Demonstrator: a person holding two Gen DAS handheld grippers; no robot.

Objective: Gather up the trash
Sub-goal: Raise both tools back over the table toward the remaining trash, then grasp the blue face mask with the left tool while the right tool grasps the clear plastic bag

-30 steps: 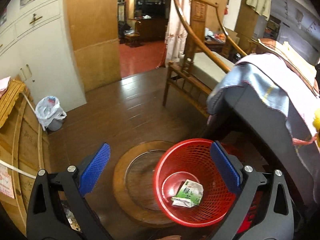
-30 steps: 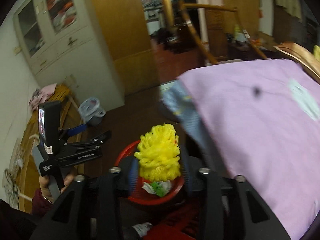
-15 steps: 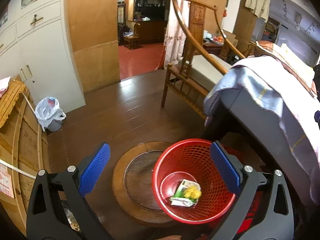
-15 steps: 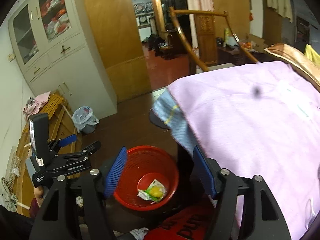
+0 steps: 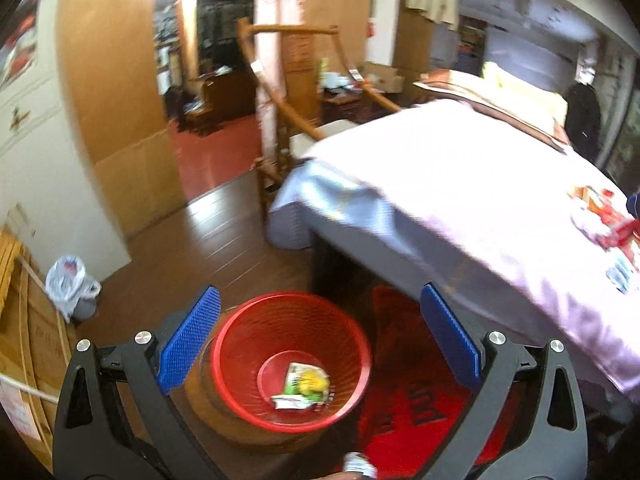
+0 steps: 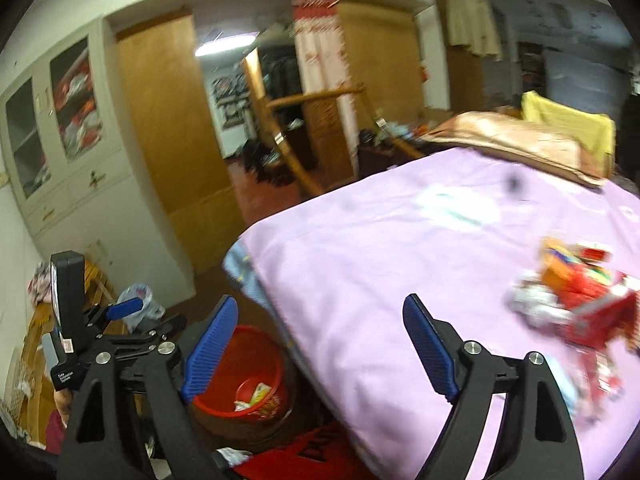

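Red mesh bin [image 5: 291, 360] on the floor at the bed's foot; inside, a green-white wrapper [image 5: 298, 390] with the yellow foam net [image 5: 314, 380] on top. More trash [image 6: 576, 312] lies in a red-and-white heap on the pink bedspread [image 6: 400, 264], at about 3 o'clock in the right view, well apart from the bin.

Right gripper [image 6: 320, 352]: jaws have just been opening, now wide, nothing between them. Left gripper [image 5: 320, 340]: jaws spread wide, empty, bin framed below (at 6 o'clock).

Risks, as I judge them: the heap is loose, mixed and blurred, so a grab could pinch bedspread along with it, or scatter light scraps. The bin is low and half under the bed edge, so a drop from height could miss the rim.

Against a second ago: the yellow net sat clamped in the right jaws above the bin; now it rests inside. Both views have swung from the bin toward the bed top.
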